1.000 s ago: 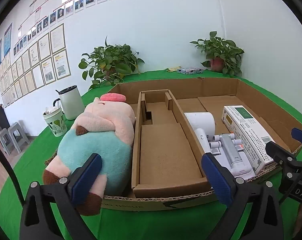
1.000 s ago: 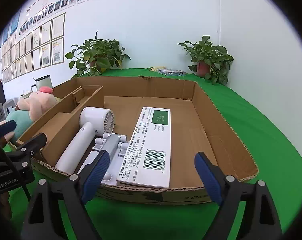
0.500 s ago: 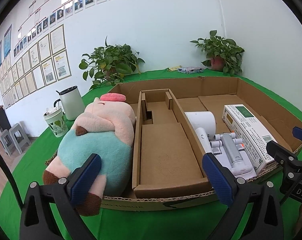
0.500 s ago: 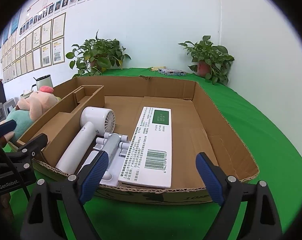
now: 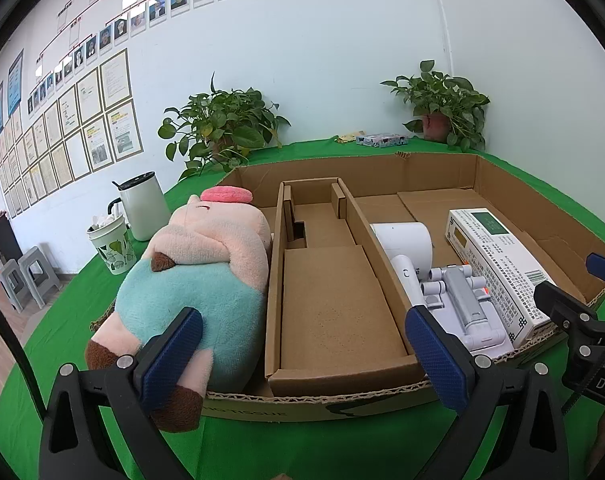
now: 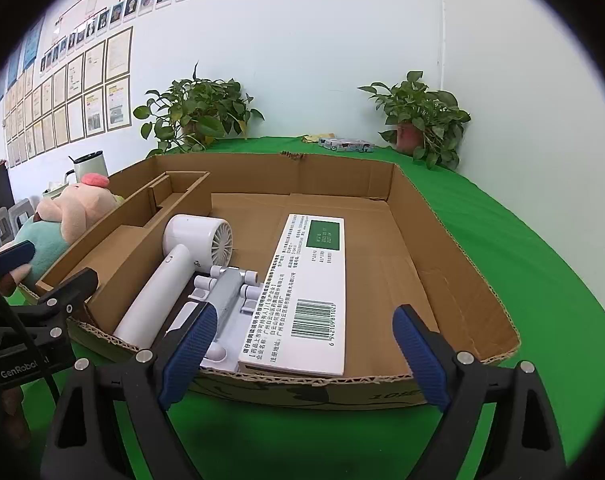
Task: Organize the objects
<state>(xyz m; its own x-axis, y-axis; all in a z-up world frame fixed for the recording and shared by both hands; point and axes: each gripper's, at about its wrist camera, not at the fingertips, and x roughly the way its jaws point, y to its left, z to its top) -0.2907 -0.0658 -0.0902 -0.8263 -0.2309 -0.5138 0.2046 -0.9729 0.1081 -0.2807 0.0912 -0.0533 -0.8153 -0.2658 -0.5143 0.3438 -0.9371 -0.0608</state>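
The left gripper (image 5: 302, 350) is held with its blue pads (image 5: 172, 354) spread wide and nothing between them, just short of the near wall of the box (image 5: 318, 402). The right gripper (image 6: 302, 354) is likewise spread and empty, its pads (image 6: 420, 358) just short of the same wall. Inside the box, a divider (image 5: 338, 312) is seen left of centre. The plush (image 5: 190, 284) is lying in the box left of the divider, one foot overhanging the near wall. Right of the divider, the dryer (image 6: 174, 276), the grey stand (image 6: 226, 300) and the carton (image 6: 306, 296) are laid side by side, each touching the next. Left of the box, a kettle (image 5: 142, 206) and a cup (image 5: 112, 244) are standing on the green cloth (image 6: 522, 248). Beyond the box, two plants (image 5: 222, 128) are set against the wall.
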